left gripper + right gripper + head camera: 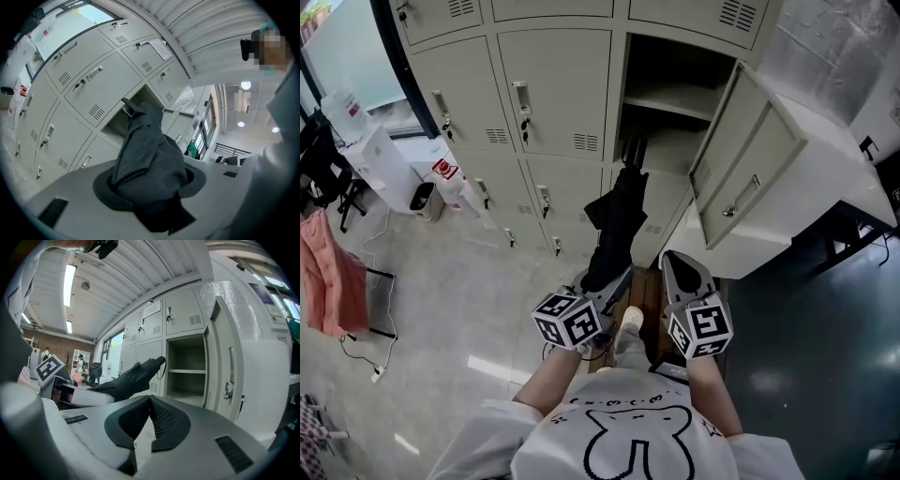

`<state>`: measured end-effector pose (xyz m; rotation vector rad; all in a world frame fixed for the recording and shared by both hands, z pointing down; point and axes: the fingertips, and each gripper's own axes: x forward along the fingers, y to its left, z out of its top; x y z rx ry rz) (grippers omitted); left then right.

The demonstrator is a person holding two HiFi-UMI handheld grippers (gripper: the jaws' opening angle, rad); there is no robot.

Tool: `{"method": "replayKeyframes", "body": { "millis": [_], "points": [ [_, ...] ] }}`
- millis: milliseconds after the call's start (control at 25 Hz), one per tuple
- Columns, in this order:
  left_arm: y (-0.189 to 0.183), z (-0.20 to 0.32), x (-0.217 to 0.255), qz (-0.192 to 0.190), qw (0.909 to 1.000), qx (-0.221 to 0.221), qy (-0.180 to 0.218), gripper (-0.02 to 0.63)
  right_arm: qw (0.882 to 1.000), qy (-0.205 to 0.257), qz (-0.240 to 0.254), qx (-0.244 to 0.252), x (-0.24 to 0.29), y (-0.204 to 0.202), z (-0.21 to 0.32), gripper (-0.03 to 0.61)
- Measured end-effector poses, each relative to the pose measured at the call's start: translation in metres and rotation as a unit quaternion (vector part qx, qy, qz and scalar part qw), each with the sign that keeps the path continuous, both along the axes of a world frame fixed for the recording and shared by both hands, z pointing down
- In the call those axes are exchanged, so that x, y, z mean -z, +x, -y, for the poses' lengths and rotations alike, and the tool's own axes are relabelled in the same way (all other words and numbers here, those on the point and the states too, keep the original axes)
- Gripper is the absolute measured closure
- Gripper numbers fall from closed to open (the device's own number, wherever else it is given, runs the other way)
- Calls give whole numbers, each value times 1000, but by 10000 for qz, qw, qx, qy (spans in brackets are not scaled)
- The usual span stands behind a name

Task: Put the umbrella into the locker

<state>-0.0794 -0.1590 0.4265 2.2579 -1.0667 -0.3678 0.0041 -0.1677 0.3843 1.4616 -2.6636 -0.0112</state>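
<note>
A folded black umbrella (614, 230) is held in my left gripper (615, 279), which is shut on its lower part. Its tip points toward the open locker (670, 131) in the middle row and ends just short of the opening. In the left gripper view the dark fabric (150, 159) fills the jaws, with the open compartment (115, 125) behind it. My right gripper (668, 256) hangs beside it on the right, shut and holding nothing. The right gripper view shows its pads (161, 420) meeting at the tips, the umbrella (131, 378) to the left and the locker (185, 371) ahead.
The locker door (741, 169) swings out to the right, next to a white cabinet (825, 141). Closed lockers (553, 89) fill the wall at left. A white bin (389, 169), a pink cloth on a rack (333, 272) and floor cables (370, 361) lie at far left.
</note>
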Motion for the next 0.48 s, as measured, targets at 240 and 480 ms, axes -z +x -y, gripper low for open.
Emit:
{"method": "replayKeyframes", "body": {
  "millis": [240,480],
  "points": [
    [9,51,-9,115,9998,90,-124,397,9999,1,44,95,-6,3,47,568],
    [20,109,-17,242,9991,228,-269,397,9993,21,-57,378,-9,-5,101,566]
  ]
}}
